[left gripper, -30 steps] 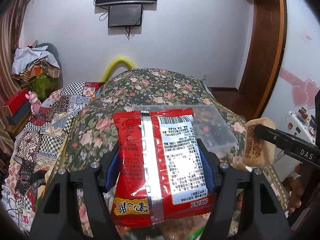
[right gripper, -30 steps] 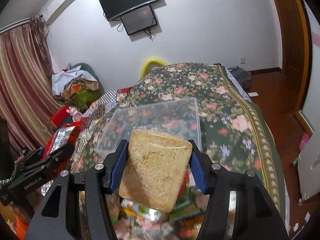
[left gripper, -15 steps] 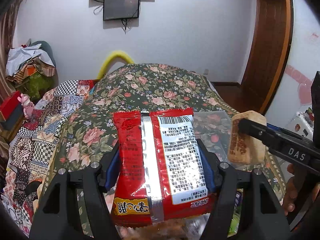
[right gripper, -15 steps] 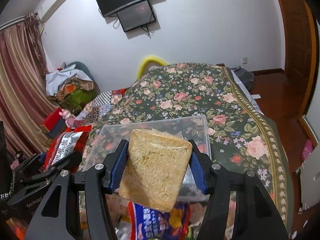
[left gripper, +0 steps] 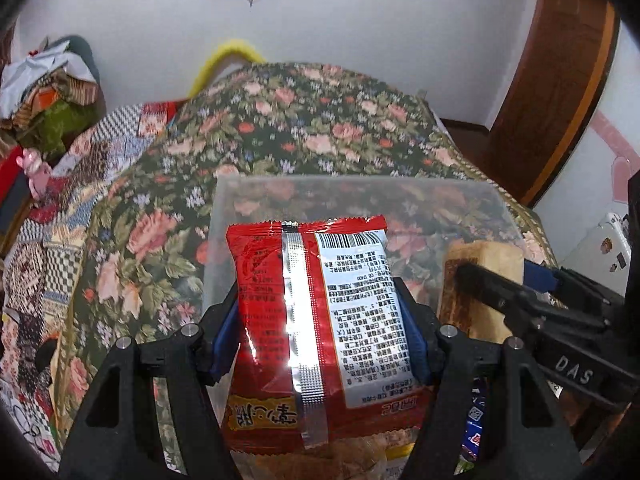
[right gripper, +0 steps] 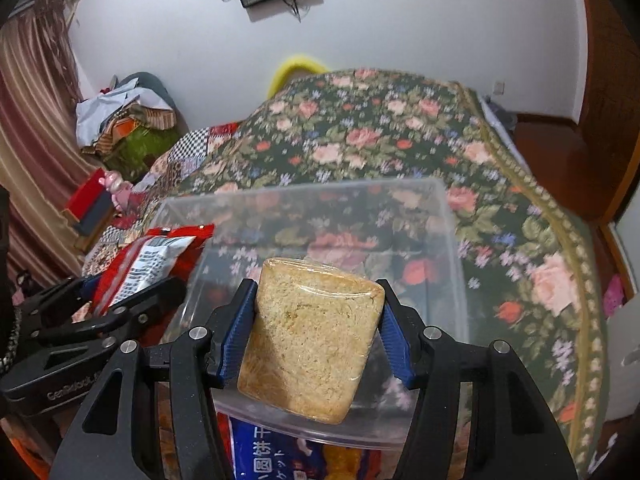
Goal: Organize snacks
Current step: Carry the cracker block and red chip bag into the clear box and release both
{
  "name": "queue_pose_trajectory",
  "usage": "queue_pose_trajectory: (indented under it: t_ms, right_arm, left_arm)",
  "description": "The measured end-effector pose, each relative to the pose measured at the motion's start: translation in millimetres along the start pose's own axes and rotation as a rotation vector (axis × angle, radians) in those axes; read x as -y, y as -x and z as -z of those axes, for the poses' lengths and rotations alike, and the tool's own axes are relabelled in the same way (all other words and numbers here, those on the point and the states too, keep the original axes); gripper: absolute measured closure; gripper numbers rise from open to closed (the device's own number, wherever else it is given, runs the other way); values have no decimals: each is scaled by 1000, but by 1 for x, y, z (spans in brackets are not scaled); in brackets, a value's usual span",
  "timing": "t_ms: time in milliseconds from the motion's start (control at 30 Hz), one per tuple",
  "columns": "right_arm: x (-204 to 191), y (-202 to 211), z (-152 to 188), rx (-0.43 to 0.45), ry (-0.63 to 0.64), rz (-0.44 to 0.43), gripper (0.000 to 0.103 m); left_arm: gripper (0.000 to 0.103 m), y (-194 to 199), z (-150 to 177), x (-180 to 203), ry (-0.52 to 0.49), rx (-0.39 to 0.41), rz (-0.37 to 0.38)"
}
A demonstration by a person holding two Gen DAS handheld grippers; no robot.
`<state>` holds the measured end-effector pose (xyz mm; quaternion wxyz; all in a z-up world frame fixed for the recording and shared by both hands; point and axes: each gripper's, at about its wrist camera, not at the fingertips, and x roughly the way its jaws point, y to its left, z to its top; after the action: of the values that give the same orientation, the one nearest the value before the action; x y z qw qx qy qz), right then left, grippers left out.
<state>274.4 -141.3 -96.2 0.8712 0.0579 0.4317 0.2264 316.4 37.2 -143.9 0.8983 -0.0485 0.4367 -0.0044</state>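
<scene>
A bed with a dark floral cover (left gripper: 320, 120) fills the room, and a clear plastic box (right gripper: 448, 216) sits on it. The left gripper (left gripper: 316, 316) is clamped on a red snack packet (left gripper: 312, 320), held upright between its fingers above the box's near left edge. Just beside it, the right gripper (right gripper: 316, 332) is closed on a wrapped tan rice cake (right gripper: 312, 340), held upright over the box's near side. More snack packets (right gripper: 276, 456) lie below the grippers.
</scene>
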Motion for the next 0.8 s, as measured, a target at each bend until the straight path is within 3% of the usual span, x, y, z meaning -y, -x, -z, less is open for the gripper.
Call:
queue_pose_trajectory:
  t_ms: [133,533,600,800]
  right_arm:
    - [-4,-4,4,-26,23,25,46]
    - [-7,59,4,91,60,23,38]
    - [-7,74,7,110,76,34,37]
    - [2,116,27,158,92,57,34]
  left_arm:
    - [35,-2,4,-2,5,-14,0]
    - [34,67,12,-7,-41,101,8]
    - [27,83,17,-9,-53,122,7]
    - [21,118,44,-22,-74,149,-8]
